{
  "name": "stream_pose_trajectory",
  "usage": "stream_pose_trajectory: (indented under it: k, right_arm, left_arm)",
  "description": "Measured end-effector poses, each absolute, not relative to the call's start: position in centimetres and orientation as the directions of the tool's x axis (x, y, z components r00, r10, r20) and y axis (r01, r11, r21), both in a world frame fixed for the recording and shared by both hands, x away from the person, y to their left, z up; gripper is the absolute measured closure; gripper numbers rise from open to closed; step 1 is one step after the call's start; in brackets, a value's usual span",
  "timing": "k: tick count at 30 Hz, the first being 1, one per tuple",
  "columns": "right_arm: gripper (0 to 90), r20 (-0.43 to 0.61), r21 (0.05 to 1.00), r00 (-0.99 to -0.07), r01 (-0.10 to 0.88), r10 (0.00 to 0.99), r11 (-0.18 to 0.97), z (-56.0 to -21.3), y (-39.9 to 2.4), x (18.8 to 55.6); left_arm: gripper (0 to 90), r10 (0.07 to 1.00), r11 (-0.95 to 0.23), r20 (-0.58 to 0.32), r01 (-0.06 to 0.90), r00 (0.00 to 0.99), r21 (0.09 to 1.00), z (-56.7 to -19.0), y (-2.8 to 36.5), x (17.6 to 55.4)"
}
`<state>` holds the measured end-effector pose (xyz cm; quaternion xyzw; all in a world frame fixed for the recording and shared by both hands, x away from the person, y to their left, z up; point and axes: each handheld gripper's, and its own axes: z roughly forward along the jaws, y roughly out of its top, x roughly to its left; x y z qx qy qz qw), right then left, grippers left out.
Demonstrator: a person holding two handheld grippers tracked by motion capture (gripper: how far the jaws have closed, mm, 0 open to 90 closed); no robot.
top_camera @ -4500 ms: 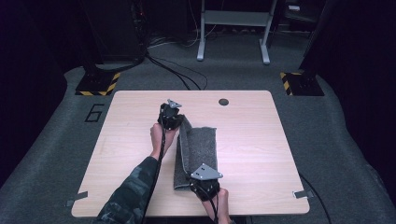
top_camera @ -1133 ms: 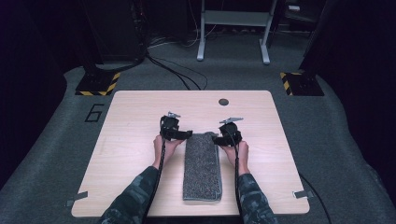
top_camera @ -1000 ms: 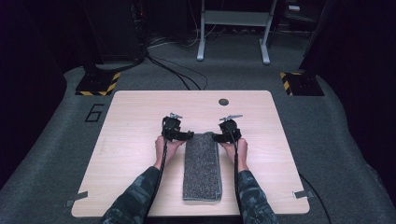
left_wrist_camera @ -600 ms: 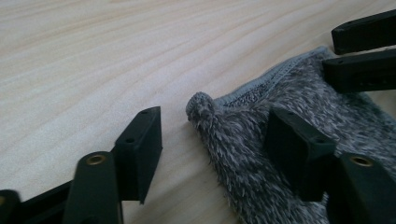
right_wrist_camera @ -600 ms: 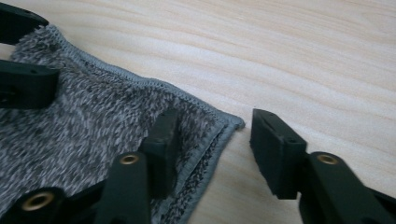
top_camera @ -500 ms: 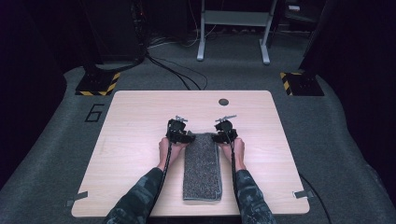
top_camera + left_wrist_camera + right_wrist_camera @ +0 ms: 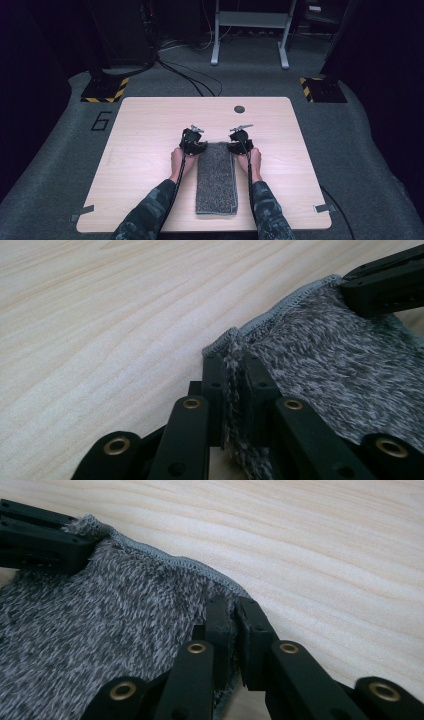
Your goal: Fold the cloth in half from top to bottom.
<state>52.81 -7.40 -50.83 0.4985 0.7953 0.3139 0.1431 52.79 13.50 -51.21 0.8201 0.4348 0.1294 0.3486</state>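
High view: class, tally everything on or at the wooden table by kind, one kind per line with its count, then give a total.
Grey folded towel: 1
Handheld grippers: 2, the left gripper and the right gripper, each with fingers shut on a far corner of the towel
Dark round disc near the table's far edge: 1
Total: 4

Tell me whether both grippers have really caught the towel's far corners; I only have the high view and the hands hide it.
Observer: The left gripper has its jaws shut on the grey towel, with the corner's edge pinched between them.
Operator: Report the right one.
Observer: The right gripper is clamped on the other far corner the same way.
Operator: Check the hem.
Observer: The stitched hem runs unbroken between the two corners, lying on the wooden table.
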Motion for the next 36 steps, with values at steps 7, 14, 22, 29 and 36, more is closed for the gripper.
stream_pose_trajectory:
  k: [7, 14, 22, 29, 36]
  right_arm:
    - [86.4, 0.087, 0.692, -0.457, 0.667, 0.885, 0.276, -50.5, -8.0, 51.7]
    - [86.4, 0.069, 0.754, -0.48, 0.599, 0.875, 0.269, -48.5, -8.0, 50.7]
    - [86.4, 0.051, 0.79, -0.508, 0.547, 0.86, 0.277, -46.8, -7.8, 51.3]
    - [86.4, 0.058, 0.809, -0.512, 0.528, 0.857, 0.261, -46.2, -8.0, 52.0]
    - [86.4, 0.05, 0.817, -0.505, 0.517, 0.862, 0.255, -46.1, -7.9, 52.6]
  left_arm:
    - [85.4, 0.799, -0.338, -0.101, 0.581, 0.593, 0.74, -50.2, 14.5, 52.0]
    - [85.3, 0.789, -0.304, -0.106, 0.533, 0.605, 0.79, -48.8, 15.5, 51.4]
    - [85.3, 0.796, -0.294, -0.075, 0.492, 0.601, 0.819, -47.6, 16.0, 51.8]
    - [85.3, 0.793, -0.306, -0.04, 0.455, 0.607, 0.836, -46.9, 15.9, 52.5]
    - [85.3, 0.789, -0.306, -0.027, 0.43, 0.613, 0.849, -46.8, 16.1, 53.2]
